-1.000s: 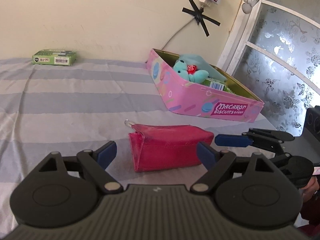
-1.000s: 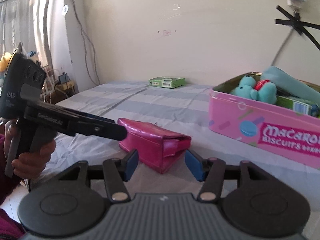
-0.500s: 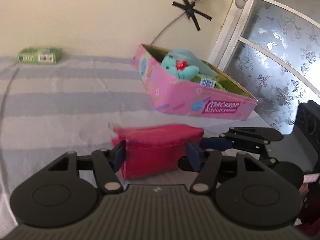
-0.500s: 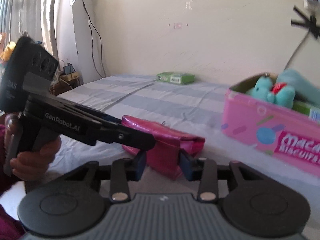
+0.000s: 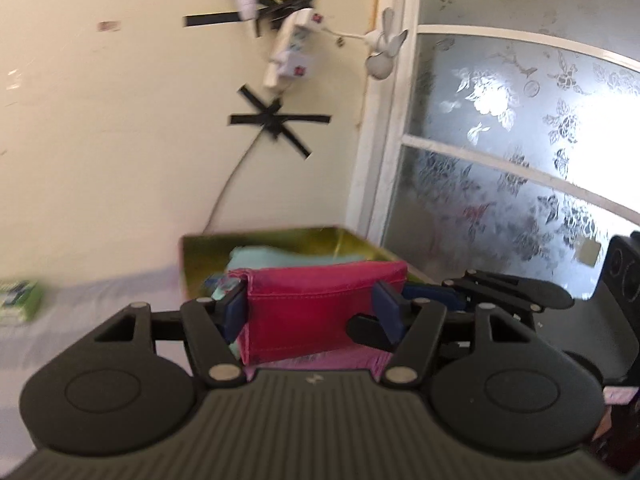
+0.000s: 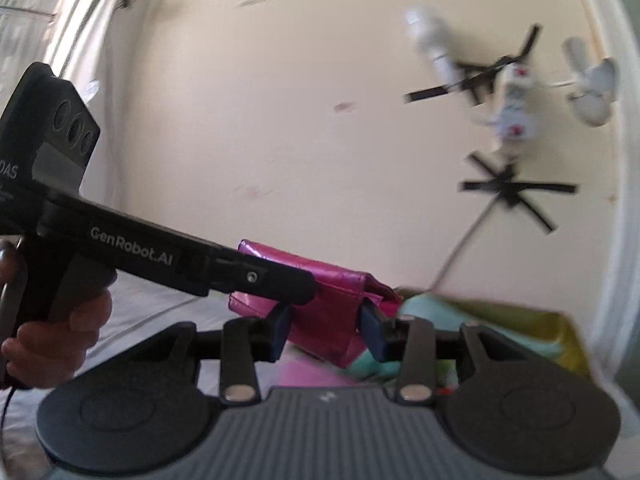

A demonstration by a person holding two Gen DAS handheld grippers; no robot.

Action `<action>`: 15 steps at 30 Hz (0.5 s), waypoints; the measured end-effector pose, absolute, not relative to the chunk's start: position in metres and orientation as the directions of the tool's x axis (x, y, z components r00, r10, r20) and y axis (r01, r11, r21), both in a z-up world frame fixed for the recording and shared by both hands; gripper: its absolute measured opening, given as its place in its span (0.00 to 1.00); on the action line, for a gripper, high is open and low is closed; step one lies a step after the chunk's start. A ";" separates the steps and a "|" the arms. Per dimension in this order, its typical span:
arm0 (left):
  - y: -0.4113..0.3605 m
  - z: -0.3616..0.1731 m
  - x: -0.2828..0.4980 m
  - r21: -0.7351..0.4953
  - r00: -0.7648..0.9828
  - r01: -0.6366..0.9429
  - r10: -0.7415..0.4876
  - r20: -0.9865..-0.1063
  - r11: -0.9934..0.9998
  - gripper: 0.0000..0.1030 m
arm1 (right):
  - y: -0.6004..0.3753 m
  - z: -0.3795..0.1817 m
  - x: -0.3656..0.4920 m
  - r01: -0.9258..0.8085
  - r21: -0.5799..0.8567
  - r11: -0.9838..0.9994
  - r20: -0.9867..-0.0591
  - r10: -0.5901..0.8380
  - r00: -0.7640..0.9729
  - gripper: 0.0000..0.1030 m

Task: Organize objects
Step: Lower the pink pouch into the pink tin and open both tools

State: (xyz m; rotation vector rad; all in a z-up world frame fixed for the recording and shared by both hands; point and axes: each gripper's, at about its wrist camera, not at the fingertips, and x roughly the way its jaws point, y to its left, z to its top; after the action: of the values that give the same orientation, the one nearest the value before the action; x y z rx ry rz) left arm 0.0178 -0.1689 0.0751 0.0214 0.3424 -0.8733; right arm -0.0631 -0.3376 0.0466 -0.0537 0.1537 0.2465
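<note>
pouch [image 5: 320, 308] up in the air, pinched from both ends: left tongs [image 5: 310, 312] across its length, right tongs [image 6: 326, 330] on the short end, both sets of jaws easing open a hair yet pads pressing on it. it hangs just above the tin [image 5: 280, 242], over the teal plush [image 5: 260, 258]. best to keep both hands level, lower together, release only once it rests inside.

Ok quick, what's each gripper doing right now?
Left gripper: jaws opening slightly, pads still against the pink pouch.
Right gripper: jaws opening slightly, also gripping the pouch.
</note>
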 end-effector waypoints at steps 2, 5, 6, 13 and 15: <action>-0.187 0.075 0.024 -0.108 0.587 0.764 -0.754 -0.293 0.637 0.67 | -0.350 0.045 -0.054 -0.215 -0.035 0.976 -0.145 0.208 0.967 0.37; -0.210 0.066 0.034 -0.084 0.590 0.765 -0.748 -0.305 0.638 0.70 | -0.365 0.036 -0.039 -0.186 -0.030 0.982 -0.154 0.180 0.972 0.37; -0.217 0.061 0.039 -0.081 0.591 0.762 -0.741 -0.318 0.643 0.70 | -0.370 0.032 -0.034 -0.178 -0.027 0.984 -0.164 0.171 0.971 0.38; -0.241 0.032 0.074 -0.084 0.629 0.676 -0.632 -0.453 0.732 0.71 | -0.383 -0.004 0.004 -0.101 0.004 0.995 -0.287 0.097 0.953 0.41; -0.246 0.027 0.080 -0.041 0.669 0.621 -0.557 -0.492 0.782 0.71 | -0.378 -0.010 0.012 -0.048 -0.045 0.998 -0.317 0.031 0.948 0.41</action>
State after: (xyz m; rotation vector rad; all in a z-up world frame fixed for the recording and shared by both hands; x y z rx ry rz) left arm 0.0798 -0.2460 0.0272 0.1346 0.5087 -0.6665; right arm 0.0118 -0.3779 -0.0100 -0.0525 0.3218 0.0400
